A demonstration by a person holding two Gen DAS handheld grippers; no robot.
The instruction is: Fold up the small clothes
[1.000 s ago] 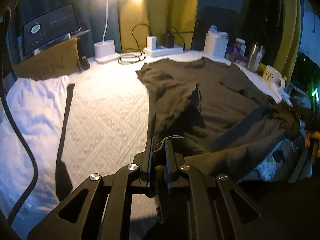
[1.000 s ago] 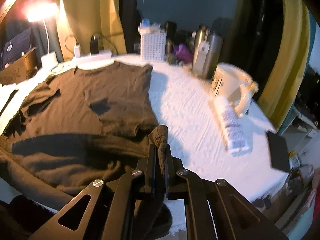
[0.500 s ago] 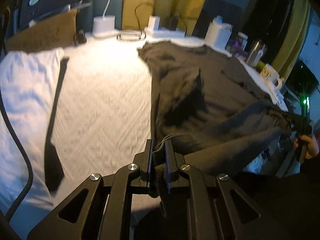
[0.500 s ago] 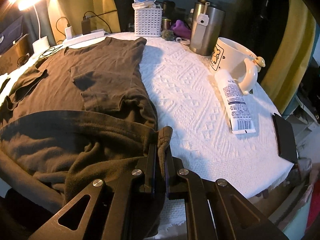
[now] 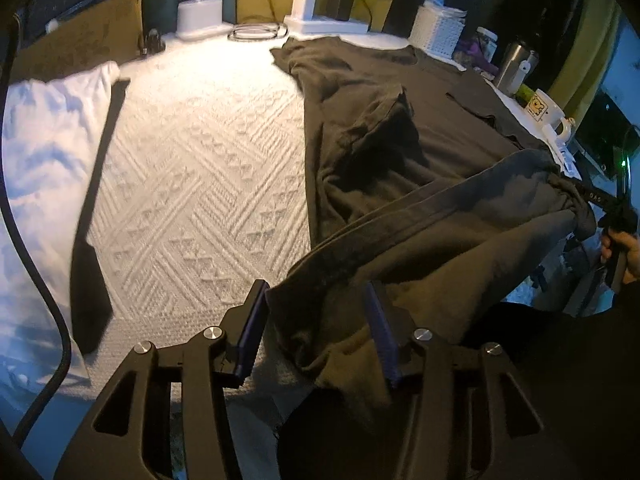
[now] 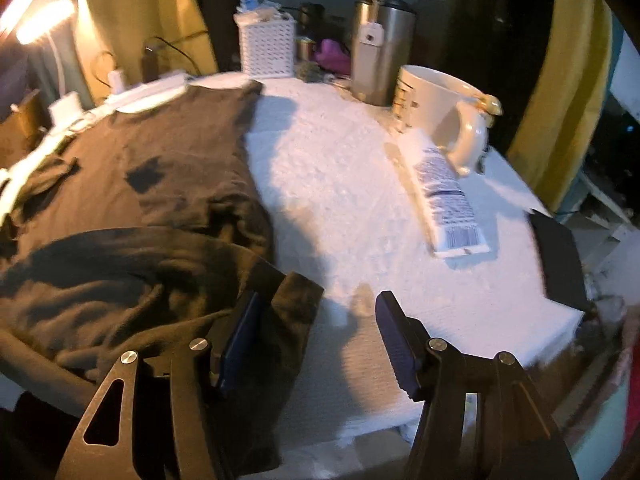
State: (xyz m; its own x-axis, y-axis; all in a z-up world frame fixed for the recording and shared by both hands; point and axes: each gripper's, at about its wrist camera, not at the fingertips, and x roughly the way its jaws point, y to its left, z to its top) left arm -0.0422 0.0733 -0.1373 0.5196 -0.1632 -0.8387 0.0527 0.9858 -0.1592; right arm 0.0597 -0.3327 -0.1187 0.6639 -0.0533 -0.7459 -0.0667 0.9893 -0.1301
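Lying rumpled, dark brown shirt (image 5: 400, 152), hem folded over, sleeves tucked in

Quick count off the table (image 6: 360, 208): one dark t-shirt (image 6: 168, 184), one white mug (image 6: 432, 96), one steel tumbler (image 6: 380, 52) just behind the mug, one white tube (image 6: 440, 192) lying in front of the mug, one white lattice basket (image 6: 266, 52), one power strip (image 5: 328, 24), two grippers, left (image 5: 316, 332) and right (image 6: 316, 340).
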